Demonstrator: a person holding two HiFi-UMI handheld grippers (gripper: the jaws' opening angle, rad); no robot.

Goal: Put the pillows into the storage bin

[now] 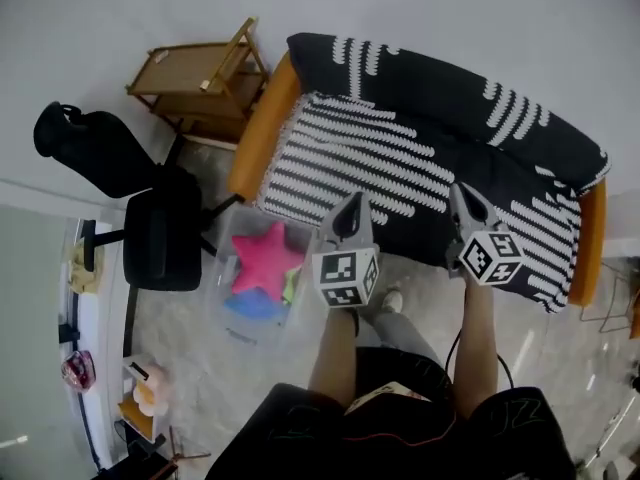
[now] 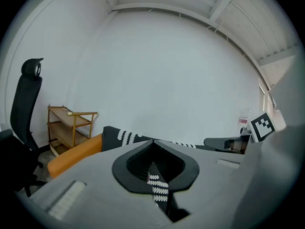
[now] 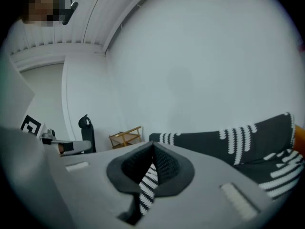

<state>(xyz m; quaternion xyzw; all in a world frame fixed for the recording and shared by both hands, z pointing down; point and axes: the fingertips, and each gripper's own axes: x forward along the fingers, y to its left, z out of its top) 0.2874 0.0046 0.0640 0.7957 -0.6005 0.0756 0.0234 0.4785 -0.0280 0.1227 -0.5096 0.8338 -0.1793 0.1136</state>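
Office chair beside storage bin — star pillow apparently inside.

Orange sofa bears a patterned throw (black-and-white); floor carries clear bin.

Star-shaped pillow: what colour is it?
The star pillow is bright pink; the head view shows it best.

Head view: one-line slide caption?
Left gripper and right gripper shut on the striped pillow at the sofa; bin on the floor holds a star pillow.
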